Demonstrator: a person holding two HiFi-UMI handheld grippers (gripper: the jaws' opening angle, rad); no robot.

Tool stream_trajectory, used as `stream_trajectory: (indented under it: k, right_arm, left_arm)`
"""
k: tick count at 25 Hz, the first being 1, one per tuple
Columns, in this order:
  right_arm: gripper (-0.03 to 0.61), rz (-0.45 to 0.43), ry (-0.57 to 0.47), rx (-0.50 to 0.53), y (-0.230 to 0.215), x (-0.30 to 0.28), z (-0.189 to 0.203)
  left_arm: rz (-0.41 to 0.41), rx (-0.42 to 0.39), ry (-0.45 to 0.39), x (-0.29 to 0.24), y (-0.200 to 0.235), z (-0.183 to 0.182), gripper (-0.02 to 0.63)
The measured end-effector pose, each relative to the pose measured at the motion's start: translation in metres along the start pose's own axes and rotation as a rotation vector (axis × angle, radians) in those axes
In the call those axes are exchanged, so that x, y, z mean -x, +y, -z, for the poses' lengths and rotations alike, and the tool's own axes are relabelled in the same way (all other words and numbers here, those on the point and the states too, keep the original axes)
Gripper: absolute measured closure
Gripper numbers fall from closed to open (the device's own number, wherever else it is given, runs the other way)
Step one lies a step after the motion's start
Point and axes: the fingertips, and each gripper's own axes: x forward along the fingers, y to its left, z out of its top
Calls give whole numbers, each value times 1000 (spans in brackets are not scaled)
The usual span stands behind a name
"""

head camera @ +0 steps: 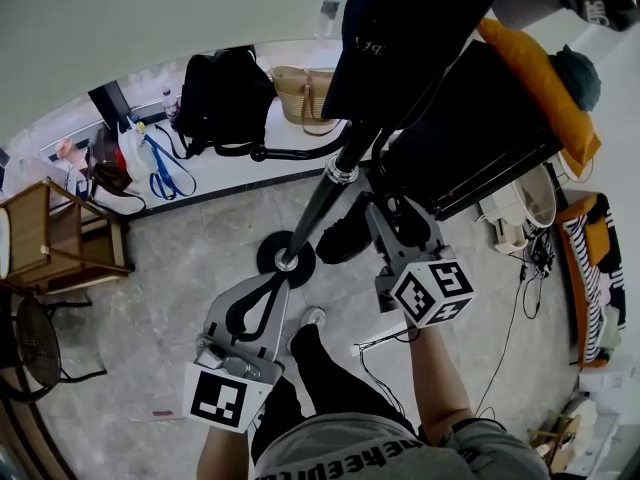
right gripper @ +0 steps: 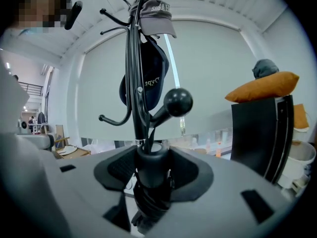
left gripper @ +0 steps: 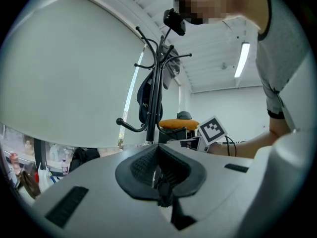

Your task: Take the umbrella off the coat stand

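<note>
**Umbrella clamped in the right gripper, hard against the coat stand**

Only part of the umbrella (right gripper: 148, 182) shows. In the right gripper view its black, round-topped end stands upright between the pads (right gripper: 119, 170), with folded fabric bunched below. Its lower end is cut off by the gripper body. A thin dark strap (right gripper: 150, 135) rises from its top beside the pole; I cannot tell if it is looped on a hook. The right gripper (right gripper: 152, 157) is clenched on the umbrella, pressing it from both sides. In the head view the umbrella merges with other dark shapes by the pole and is hard to pick out. The left gripper (left gripper: 158, 150) has its jaws drawn together with nothing clearly held. A small dark bit low between them is too indistinct to name.

The coat stand (right gripper: 132, 83) rises just behind the umbrella, and a knob-ended hook (right gripper: 177, 100) juts out right above the grip. A grey cap (right gripper: 154, 16) tops the stand, and a dark cloth item (right gripper: 148, 81) with pale lettering hangs below it. To the right stands a tall black unit (right gripper: 257, 133) bearing an orange cushion (right gripper: 265, 86). In the head view a black backpack (head camera: 220, 98) and a straw bag (head camera: 300, 93) sit along the wall. A wooden chair (head camera: 55, 238) stands at left, and cables (head camera: 400, 340) lie on the floor.
</note>
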Motion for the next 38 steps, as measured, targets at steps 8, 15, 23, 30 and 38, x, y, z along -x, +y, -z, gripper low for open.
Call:
stream_trajectory:
  k: [8,15,23,30,38]
  right_arm:
    - [373,44,-53,-23,-8,21,-17]
    - [373,81,-71,-29,-14,41,-22]
    - [373,106,-85,-24,-15,61,-26]
    - [373,119,-102,-20,-14,70,-32]
    - [373,130,-114,-26,-17,73,-38]
  left_arm:
    - [42,-21,-8,-2,-10,-8,597]
    - [84,-40,-12,-4,-20,-14,597]
    - [128,-59,-24,-7,-32,-22,597]
    - [156,-74,-29,-8,-39,-26,597]
    - [167,-87,-36,-8,-43,-32,597]
